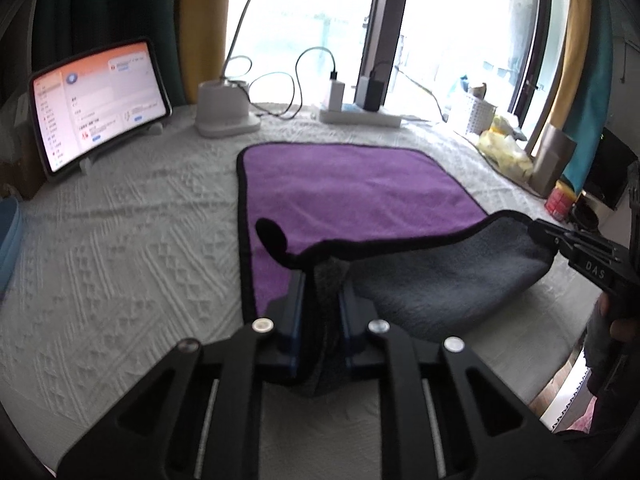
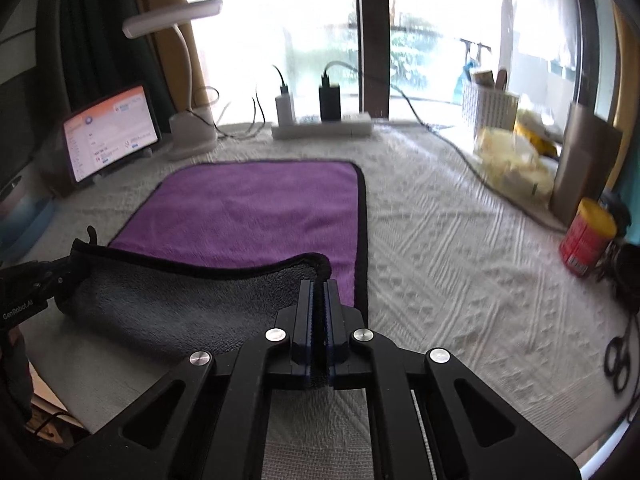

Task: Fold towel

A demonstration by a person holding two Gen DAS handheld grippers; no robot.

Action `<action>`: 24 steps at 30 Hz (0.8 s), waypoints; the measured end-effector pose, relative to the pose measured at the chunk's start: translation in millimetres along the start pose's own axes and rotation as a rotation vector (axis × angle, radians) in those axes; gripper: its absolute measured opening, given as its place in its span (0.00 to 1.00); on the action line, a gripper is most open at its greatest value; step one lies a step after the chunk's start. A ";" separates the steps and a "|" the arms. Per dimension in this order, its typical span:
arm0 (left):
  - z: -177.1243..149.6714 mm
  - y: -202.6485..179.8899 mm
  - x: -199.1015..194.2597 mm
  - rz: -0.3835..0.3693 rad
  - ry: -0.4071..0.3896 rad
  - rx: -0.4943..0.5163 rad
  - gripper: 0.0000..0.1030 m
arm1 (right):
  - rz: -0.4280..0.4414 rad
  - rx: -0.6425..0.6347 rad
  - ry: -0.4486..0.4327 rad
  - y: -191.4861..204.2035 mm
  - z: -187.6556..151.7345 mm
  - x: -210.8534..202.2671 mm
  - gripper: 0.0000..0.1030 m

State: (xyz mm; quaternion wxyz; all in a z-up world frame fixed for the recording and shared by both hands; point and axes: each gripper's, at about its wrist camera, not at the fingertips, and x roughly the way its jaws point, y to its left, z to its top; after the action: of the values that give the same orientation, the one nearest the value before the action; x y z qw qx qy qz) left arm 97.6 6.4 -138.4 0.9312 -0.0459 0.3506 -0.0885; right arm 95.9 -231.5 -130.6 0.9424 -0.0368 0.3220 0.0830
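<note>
A home desk by a window: tablet (image 1: 100, 106), desk lamp (image 1: 228, 114), power strip (image 1: 360, 116), curtains (image 1: 202, 24), woven tablecloth (image 1: 120, 240).

Beyond the purple towel (image 2: 260, 208), the far edge of the white-covered worktop (image 2: 440, 248) is crowded: a tablet (image 1: 100, 104) on a stand at far left, a lamp base (image 1: 226, 110), then a power strip (image 1: 360, 116) with chargers. Along the right stand a white basket (image 2: 490, 110), a cardboard box (image 2: 586, 160) and a red can (image 2: 586, 236), with a black cable (image 2: 464, 152) trailing across. Open cloth lies left and right of the towel.
</note>
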 end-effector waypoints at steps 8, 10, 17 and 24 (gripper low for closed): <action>18.2 -6.2 -13.6 -0.011 -0.054 0.032 0.15 | 0.009 -0.023 -0.060 1.8 16.6 -15.0 0.05; 23.2 -6.5 -15.4 -0.009 -0.066 0.038 0.15 | 0.008 -0.027 -0.073 2.5 20.3 -17.2 0.05; 40.6 -4.2 -15.9 -0.009 -0.095 0.056 0.15 | 0.001 -0.040 -0.108 0.8 33.5 -17.4 0.05; 57.3 -3.4 -12.4 0.011 -0.134 0.081 0.15 | -0.002 -0.057 -0.134 -1.3 47.7 -13.4 0.05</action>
State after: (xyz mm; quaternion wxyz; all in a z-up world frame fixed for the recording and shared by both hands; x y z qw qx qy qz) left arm 125.8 6.9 -86.9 0.9542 -0.0120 0.2838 -0.0942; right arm 114.3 -228.6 -84.7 0.9604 -0.0583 0.2558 0.0933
